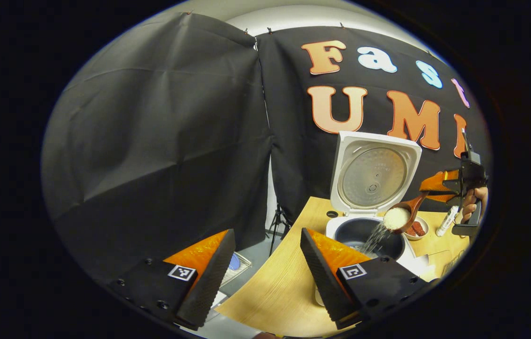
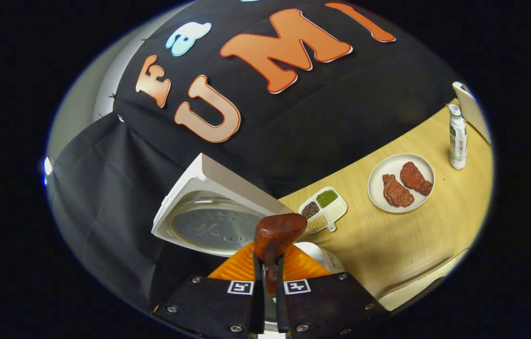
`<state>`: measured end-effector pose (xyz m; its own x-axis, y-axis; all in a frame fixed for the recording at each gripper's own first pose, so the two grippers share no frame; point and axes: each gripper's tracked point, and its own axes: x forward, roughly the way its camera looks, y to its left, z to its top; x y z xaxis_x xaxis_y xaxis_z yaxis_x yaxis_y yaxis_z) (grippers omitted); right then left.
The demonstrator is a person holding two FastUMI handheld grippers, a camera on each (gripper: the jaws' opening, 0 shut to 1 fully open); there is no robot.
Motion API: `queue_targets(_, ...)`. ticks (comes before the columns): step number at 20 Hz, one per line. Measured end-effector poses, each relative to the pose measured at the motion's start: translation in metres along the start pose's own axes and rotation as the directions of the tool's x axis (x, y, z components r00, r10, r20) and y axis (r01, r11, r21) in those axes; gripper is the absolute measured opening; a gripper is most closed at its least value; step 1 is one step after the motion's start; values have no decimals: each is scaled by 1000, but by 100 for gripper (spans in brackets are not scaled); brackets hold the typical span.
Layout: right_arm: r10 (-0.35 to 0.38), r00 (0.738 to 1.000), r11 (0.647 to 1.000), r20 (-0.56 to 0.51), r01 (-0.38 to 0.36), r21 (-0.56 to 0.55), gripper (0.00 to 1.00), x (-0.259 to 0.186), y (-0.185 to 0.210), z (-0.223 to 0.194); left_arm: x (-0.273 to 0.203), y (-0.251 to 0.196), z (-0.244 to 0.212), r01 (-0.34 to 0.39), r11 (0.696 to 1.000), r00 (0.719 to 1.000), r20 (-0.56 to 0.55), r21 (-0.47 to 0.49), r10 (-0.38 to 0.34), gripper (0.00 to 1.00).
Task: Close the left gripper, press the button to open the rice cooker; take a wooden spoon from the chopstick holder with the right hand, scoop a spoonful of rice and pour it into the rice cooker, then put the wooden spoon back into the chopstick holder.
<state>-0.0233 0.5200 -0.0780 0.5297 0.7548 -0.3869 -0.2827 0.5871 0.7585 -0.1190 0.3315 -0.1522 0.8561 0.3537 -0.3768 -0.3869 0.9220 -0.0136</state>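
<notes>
from the right gripper view i can't see the bowl of the brown wooden spoon point(image 2: 278, 235) from inside, so its rice is hidden from me there. the white rice cooker point(image 2: 208, 207) shows me just its raised lid; the pot sits behind my fingers. a white object point(image 2: 471, 109) at the table's far end is cut off by the edge. in the left gripper view, the small plate point(image 1: 420, 229) behind the spoon is half covered, its contents too small to name.

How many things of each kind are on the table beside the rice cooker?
Plate with meat: 1
Meat pieces: 2
Divided dish of grains: 1
Bottle: 1
Total: 5
</notes>
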Motion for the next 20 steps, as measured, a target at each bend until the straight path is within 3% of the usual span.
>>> queue_targets(12,6,997,965,76,15,-263,9,-11,38,12,6,-1,-9,23,1000,1000,-10,-6,-24,92)
queue_targets(18,40,990,906,136,22,-422,9,-23,62,20,4,-3,-14,30,1000,999,-26,-3,-30,95)
queue_targets(20,53,987,872,154,29,-488,9,-28,69,24,3,-3,-13,28,1000,999,-28,-5,-28,92)
